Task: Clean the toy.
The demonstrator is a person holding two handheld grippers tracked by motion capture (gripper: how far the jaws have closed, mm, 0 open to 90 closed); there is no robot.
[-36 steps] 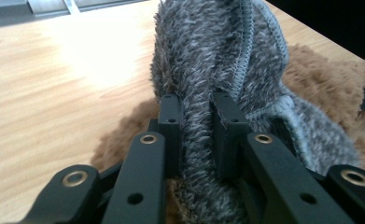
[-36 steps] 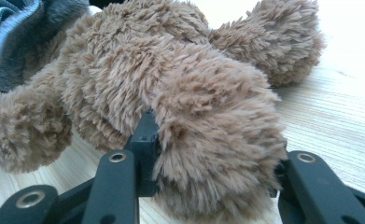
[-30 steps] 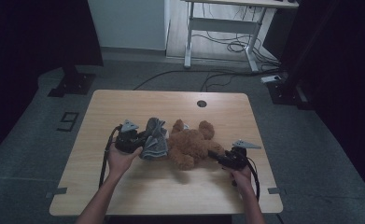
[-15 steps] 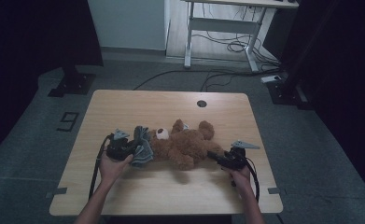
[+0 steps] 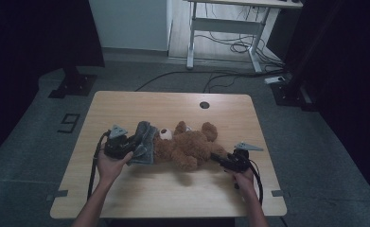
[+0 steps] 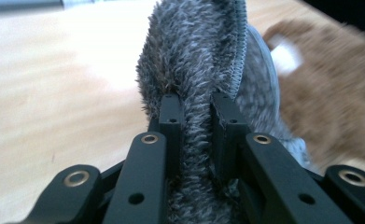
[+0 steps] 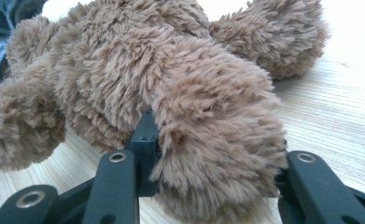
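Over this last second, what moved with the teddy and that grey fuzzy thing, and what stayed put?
The left gripper, shut on the grey cloth, slid toward the near left side of the table, dragging the cloth with it at the teddy's head end. The teddy shifted slightly the same way. The right gripper stayed where it was, clamped on the teddy's leg.

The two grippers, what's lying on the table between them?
In the high view, a brown teddy bear lies between them, its head in a grey furry garment. The left gripper clamps the garment; the right gripper clamps a leg.
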